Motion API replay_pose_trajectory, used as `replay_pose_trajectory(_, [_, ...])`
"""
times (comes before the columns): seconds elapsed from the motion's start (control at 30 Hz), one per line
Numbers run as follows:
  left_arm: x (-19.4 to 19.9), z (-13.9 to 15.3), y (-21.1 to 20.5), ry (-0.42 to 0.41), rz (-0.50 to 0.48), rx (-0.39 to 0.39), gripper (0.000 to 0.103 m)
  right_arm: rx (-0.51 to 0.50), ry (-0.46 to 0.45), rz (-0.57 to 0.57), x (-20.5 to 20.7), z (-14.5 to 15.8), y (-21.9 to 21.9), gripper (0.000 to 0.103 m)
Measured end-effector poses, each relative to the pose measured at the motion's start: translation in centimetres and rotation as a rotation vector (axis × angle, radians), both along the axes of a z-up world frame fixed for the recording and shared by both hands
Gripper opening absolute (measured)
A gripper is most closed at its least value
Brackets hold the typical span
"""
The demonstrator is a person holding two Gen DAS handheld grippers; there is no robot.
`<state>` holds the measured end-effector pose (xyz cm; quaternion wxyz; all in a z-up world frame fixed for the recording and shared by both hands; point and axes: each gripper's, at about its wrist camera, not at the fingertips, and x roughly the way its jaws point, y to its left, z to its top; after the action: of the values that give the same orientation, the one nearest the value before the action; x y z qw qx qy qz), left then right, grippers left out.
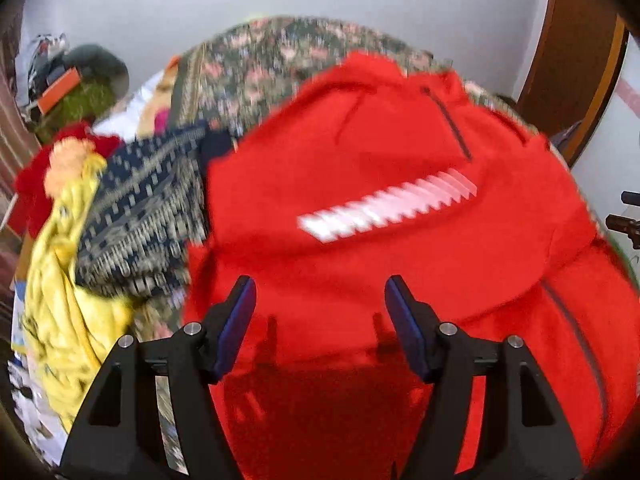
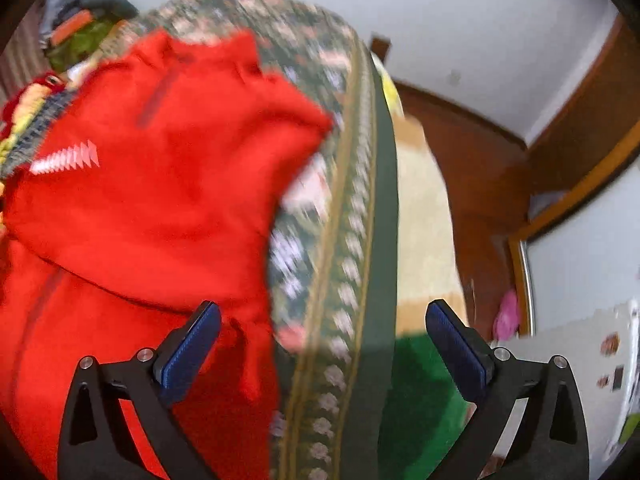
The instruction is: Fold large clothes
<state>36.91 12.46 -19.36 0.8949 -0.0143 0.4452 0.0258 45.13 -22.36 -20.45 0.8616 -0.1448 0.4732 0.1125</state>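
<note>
Both gripper jaws gape empty over red garment (image 1: pixel 380 152) — green floor (image 2: pixel 420 400) right-view only.

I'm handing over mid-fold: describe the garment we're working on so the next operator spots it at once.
Find the floral bedspread covering the bed. The red garment lies across it, beside a navy patterned cloth and a yellow cloth. It alone is plain bright red with a white stripe mark and a dark zip.
</note>
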Motion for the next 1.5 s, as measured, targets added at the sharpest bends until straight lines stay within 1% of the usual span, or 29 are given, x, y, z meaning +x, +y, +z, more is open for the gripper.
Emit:
replay_pose_trajectory(0.1, [2.0, 2.2, 0.9, -0.042, -0.004, -0.018, 0.067, 0.059, -0.053, 0.033, 1.2, 2.7, 1.4, 0.102])
replay_pose_trajectory(0.2, [4.7, 4.1, 1.6, -0.081, -0.017, -0.064, 0.072, 0.130, -0.092, 0.071, 2.5, 5.2, 3.7, 0.102])
replay_pose_trajectory(0.27, [6.8, 4.7, 1.9, -0.093, -0.027, -0.079, 0.074, 0.158, -0.105, 0.084, 4.1, 5.8, 5.1, 0.102])
replay_pose_trajectory(0.33, [8.8, 4.9, 1.9, -0.088, -0.042, -0.079, 0.075, 0.181, -0.102, 0.098, 6.6, 5.8, 6.8, 0.102])
replay_pose_trajectory(0.37, [10.4, 4.8, 1.9, -0.080, -0.054, -0.074, 0.075, 0.184, -0.099, 0.101, 7.2, 5.7, 7.4, 0.102])
replay_pose_trajectory(0.47, [13.8, 4.0, 1.6, -0.057, -0.077, -0.059, 0.076, 0.202, -0.060, 0.109, 10.8, 4.2, 9.1, 0.102])
replay_pose_trajectory(0.5, [15.2, 3.5, 1.5, -0.042, -0.084, -0.056, 0.076, 0.224, -0.020, 0.127, 12.4, 3.2, 9.8, 0.102])
replay_pose_trajectory(0.57, [17.5, 2.6, 1.4, -0.023, -0.091, -0.058, 0.076, 0.237, -0.004, 0.134, 14.3, 1.8, 10.5, 0.102])
replay_pose_trajectory(0.67, [21.7, 1.2, 1.2, 0.001, -0.096, -0.089, 0.076, 0.231, 0.012, 0.127, 18.0, -0.4, 11.9, 0.102])
replay_pose_trajectory(0.73, [23.6, 0.9, 1.0, 0.000, -0.105, -0.113, 0.076, 0.232, 0.027, 0.112, 20.7, -1.5, 12.5, 0.099])
replay_pose_trajectory(0.77, [25.0, 0.6, 0.8, -0.004, -0.113, -0.139, 0.076, 0.239, 0.039, 0.105, 21.8, -2.0, 12.7, 0.098])
replay_pose_trajectory(0.83, [26.9, 0.3, 0.5, -0.003, -0.118, -0.179, 0.076, 0.284, 0.073, 0.065, 24.7, -3.2, 12.9, 0.092])
replay_pose_trajectory(0.87, [27.8, 0.0, 0.3, -0.005, -0.114, -0.199, 0.076, 0.303, 0.086, 0.051, 25.4, -3.5, 12.9, 0.090])
replay_pose_trajectory(0.93, [29.5, -0.6, -0.2, -0.012, -0.121, -0.249, 0.076, 0.369, 0.136, 0.014, 27.6, -4.7, 13.0, 0.076])
replay_pose_trajectory(0.97, [30.1, -0.9, -0.5, -0.009, -0.126, -0.266, 0.076, 0.396, 0.160, -0.006, 28.3, -5.3, 13.2, 0.073])
replay_pose_trajectory(1.0, [30.6, -1.4, -0.8, -0.002, -0.122, -0.262, 0.076, 0.418, 0.175, -0.019, 28.7, -5.8, 13.3, 0.065])
replay_pose_trajectory(1.03, [30.9, -1.7, -1.0, 0.001, -0.112, -0.248, 0.074, 0.458, 0.196, -0.027, 29.0, -6.3, 13.5, 0.049])
replay_pose_trajectory(1.07, [31.1, -2.1, -1.1, 0.002, -0.096, -0.227, 0.071, 0.489, 0.208, -0.028, 29.0, -6.6, 13.8, 0.042])
replay_pose_trajectory(1.1, [31.1, -2.4, -1.2, -0.004, -0.075, -0.211, 0.060, 0.491, 0.187, -0.035, 28.6, -6.5, 14.0, 0.038])
replay_pose_trajectory(1.13, [30.9, -2.5, -1.2, -0.011, -0.067, -0.199, 0.047, 0.483, 0.164, -0.027, 28.2, -6.3, 14.2, 0.032])
replay_pose_trajectory(1.17, [30.4, -2.4, -1.1, -0.034, -0.059, -0.188, 0.041, 0.471, 0.144, -0.009, 27.6, -5.9, 14.5, 0.026])
replay_pose_trajectory(1.2, [30.0, -2.3, -1.0, -0.041, -0.062, -0.184, 0.024, 0.464, 0.130, 0.000, 27.3, -5.7, 14.6, 0.018])
replay_pose_trajectory(1.23, [29.7, -2.2, -1.0, -0.042, -0.072, -0.177, 0.014, 0.452, 0.105, 0.009, 26.6, -5.1, 14.8, 0.015])
replay_pose_trajectory(1.3, [28.9, -1.7, -0.9, -0.049, -0.080, -0.166, 0.010, 0.463, 0.067, 0.034, 25.2, -3.6, 14.7, 0.012])
replay_pose_trajectory(1.37, [27.9, -0.7, -1.0, -0.063, -0.083, -0.163, 0.009, 0.472, 0.044, 0.053, 23.9, -2.1, 14.6, 0.011])
replay_pose_trajectory(1.43, [26.3, 1.0, -1.1, -0.098, -0.093, -0.167, 0.008, 0.466, 0.013, 0.079, 22.0, 0.0, 14.5, 0.011])
replay_pose_trajectory(1.5, [24.1, 3.1, -1.5, -0.144, -0.115, -0.150, 0.008, 0.464, -0.017, 0.111, 19.5, 2.2, 14.2, 0.011])
